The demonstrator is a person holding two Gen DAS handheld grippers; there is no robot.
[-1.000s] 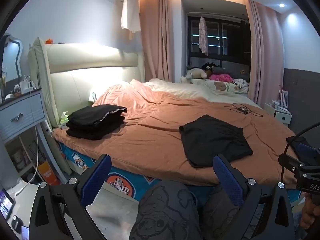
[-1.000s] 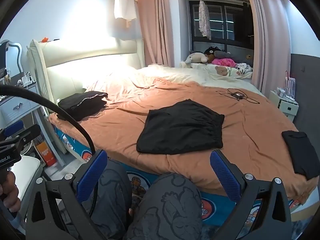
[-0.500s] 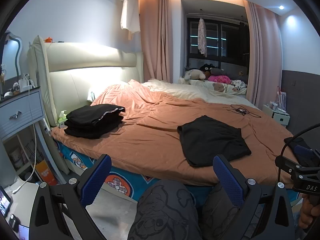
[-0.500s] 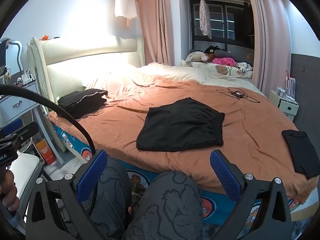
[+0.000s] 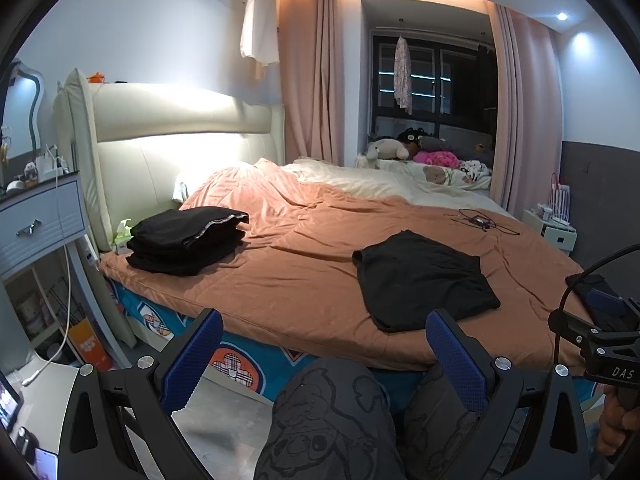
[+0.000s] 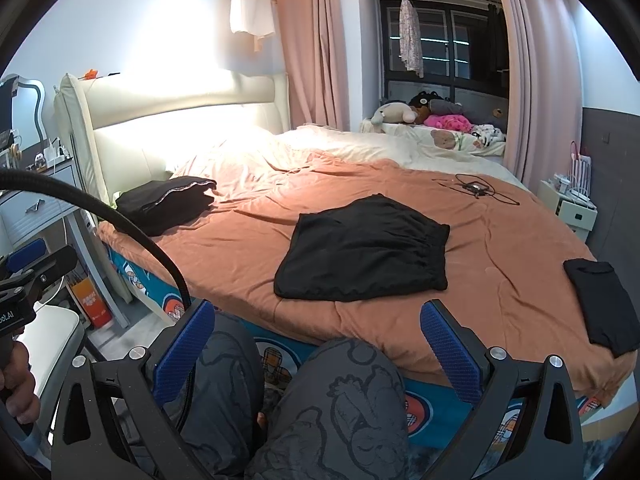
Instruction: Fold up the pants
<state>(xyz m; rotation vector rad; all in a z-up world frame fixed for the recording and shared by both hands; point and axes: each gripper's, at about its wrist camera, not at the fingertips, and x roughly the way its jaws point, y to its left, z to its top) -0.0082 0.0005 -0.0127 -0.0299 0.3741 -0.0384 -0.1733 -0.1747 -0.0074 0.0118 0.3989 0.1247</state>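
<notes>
Pants [image 6: 366,250], black, lying flat near the front edge of the bed [image 6: 500,240] on the orange cover, already doubled over by the look of it. Left gripper [image 5: 324,354]: jaws wide, empty, held back over the person's knees, clear of the cloth. Right gripper [image 6: 316,344]: the same. Stack of folded dark clothes [image 5: 186,240] near the headboard; another dark piece [image 6: 604,304] at the right edge. Risk, judged: thin fabric may bunch or slide if one jaw pinches a single layer.
</notes>
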